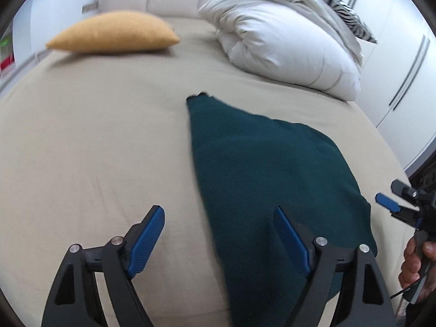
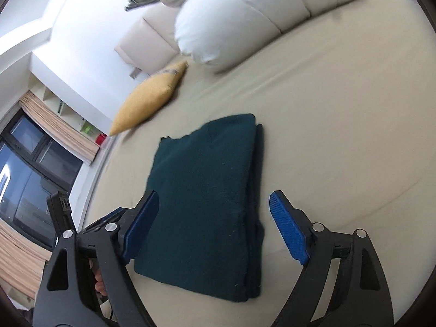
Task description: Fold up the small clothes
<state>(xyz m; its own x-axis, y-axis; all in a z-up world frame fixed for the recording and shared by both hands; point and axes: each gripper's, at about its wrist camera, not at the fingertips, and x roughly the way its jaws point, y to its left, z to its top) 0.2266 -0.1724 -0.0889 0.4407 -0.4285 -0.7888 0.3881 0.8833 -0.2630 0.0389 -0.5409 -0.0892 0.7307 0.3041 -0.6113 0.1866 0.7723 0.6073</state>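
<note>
One folded green garment [image 2: 203, 204], one yellow cushion [image 1: 114, 31], one white duvet [image 1: 286, 43], two claws.

The right tool [image 2: 214, 215] gapes above the folded green cloth [image 2: 204, 204] (nothing gripped) on the bed [image 2: 340, 136].

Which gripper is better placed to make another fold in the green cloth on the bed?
Probably right. The right gripper is open with the folded green cloth centred between its fingers; the left gripper straddles only its edge.

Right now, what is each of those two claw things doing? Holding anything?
Left gripper: open, holding nothing, above the dark green folded cloth.
Right gripper: open, holding nothing, above the same cloth.
</note>
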